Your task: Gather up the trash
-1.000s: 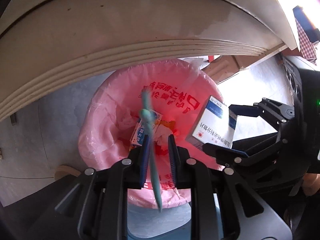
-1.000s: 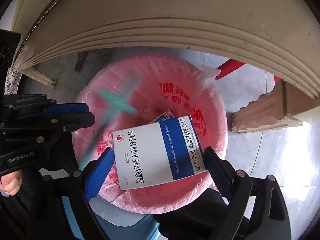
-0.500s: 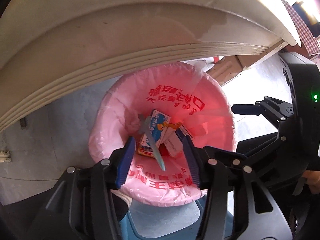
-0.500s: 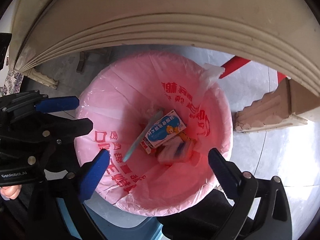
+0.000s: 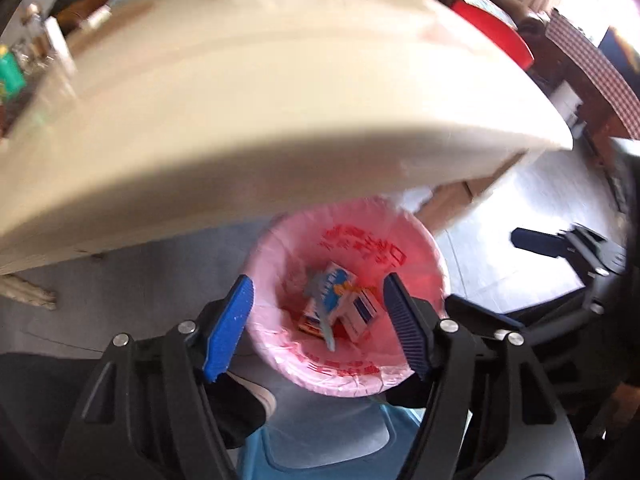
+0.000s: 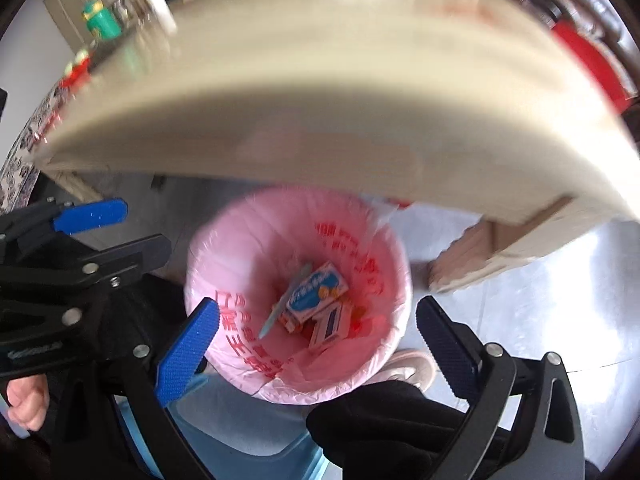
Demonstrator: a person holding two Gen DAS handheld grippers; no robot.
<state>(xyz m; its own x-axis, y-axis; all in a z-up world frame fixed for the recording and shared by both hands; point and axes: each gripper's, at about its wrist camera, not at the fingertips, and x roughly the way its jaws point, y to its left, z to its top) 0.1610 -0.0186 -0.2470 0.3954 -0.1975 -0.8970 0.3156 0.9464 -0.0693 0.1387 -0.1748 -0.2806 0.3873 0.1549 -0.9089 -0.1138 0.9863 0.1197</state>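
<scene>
Both of your claws have come up and back since a second ago, leaving the teal stick point(image 6: 285, 307) and white-and-blue box point(image 6: 329, 322) in the pink-lined bin point(image 6: 224, 248). Your left claw point(image 5: 318, 322) has just been opening — nothing between its blue pads. Your right claw point(image 6: 316, 354) stands wide and empty. The stick's long axis leans against the bin's contents, lower tip (right-wrist view) toward the bottom left. The cream counter point(image 6: 320, 100) overhangs the bin's far rim.
</scene>
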